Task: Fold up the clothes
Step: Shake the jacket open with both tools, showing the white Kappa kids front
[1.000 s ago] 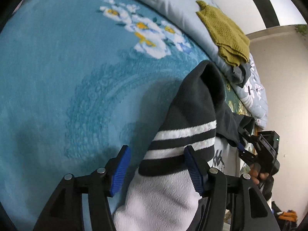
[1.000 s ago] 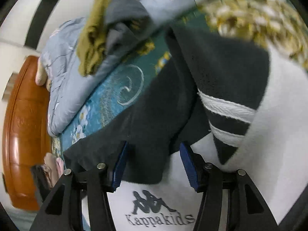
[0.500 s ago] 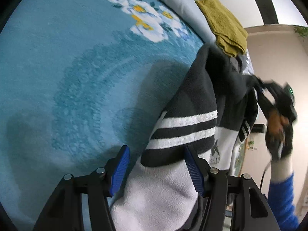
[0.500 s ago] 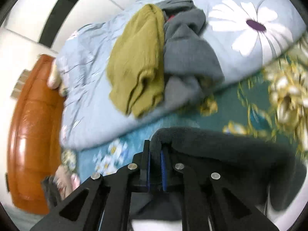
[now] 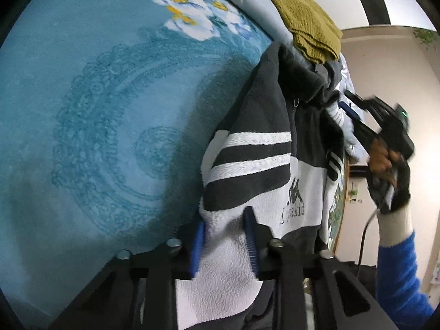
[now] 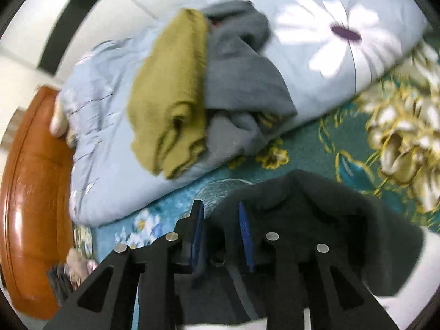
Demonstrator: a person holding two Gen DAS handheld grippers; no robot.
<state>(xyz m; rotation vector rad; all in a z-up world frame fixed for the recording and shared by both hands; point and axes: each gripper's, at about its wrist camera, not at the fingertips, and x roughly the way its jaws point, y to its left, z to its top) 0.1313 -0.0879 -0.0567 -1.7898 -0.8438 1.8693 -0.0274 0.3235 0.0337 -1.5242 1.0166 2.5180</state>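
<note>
The left gripper [image 5: 225, 243] is clamped on the white fleece end of the black-and-white sweatshirt [image 5: 264, 148], which hangs lifted above the teal floral blanket [image 5: 104, 104]; the right gripper [image 6: 220, 236] has its jaws pinched on the garment's dark edge; near the bed's far edge a mustard sweater [image 6: 170, 93] lies on the pale quilt [image 6: 343, 41] beside grey clothing [image 6: 242, 82].

A bed covered by a teal floral plush blanket [image 5: 90, 115] carries a rolled pale-blue flowered quilt [image 6: 324, 63] along its far edge.
</note>
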